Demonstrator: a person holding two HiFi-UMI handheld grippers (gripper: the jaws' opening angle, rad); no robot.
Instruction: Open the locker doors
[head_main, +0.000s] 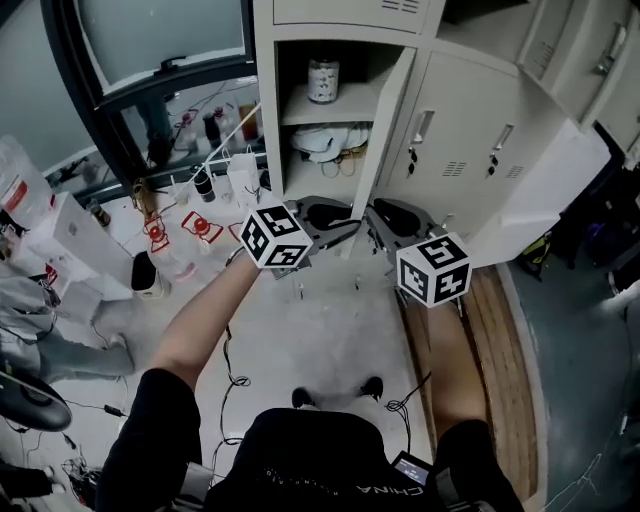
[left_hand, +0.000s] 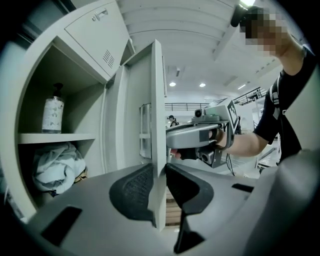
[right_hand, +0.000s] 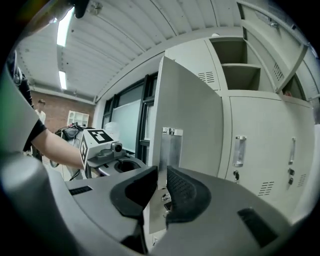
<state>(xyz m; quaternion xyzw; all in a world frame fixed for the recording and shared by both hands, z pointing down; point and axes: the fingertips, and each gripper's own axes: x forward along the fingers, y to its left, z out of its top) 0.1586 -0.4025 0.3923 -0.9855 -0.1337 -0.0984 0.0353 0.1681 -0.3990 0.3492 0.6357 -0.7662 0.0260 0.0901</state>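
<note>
The open locker door (head_main: 388, 112) stands edge-on between my two grippers. My left gripper (head_main: 345, 232) is shut on the door's free edge (left_hand: 158, 100), its pads (left_hand: 132, 192) pressing both faces. From the other side my right gripper (head_main: 376, 226) is shut on the same door at its metal handle plate (right_hand: 168, 150), which sits between the pads (right_hand: 187, 192). The open compartment holds a bottle (left_hand: 52, 115) on the shelf and a bundled cloth (left_hand: 57, 167) below. Each gripper shows in the other's view: the right gripper (left_hand: 200, 137), the left's marker cube (right_hand: 97, 142).
To the right are closed locker doors (head_main: 450, 130) with handles, and another door (head_main: 545, 190) swung wide open. A wooden board (head_main: 500, 360) lies on the floor at the right. Bottles, bags and cables (head_main: 190, 230) crowd the floor at the left, below a window (head_main: 160, 40).
</note>
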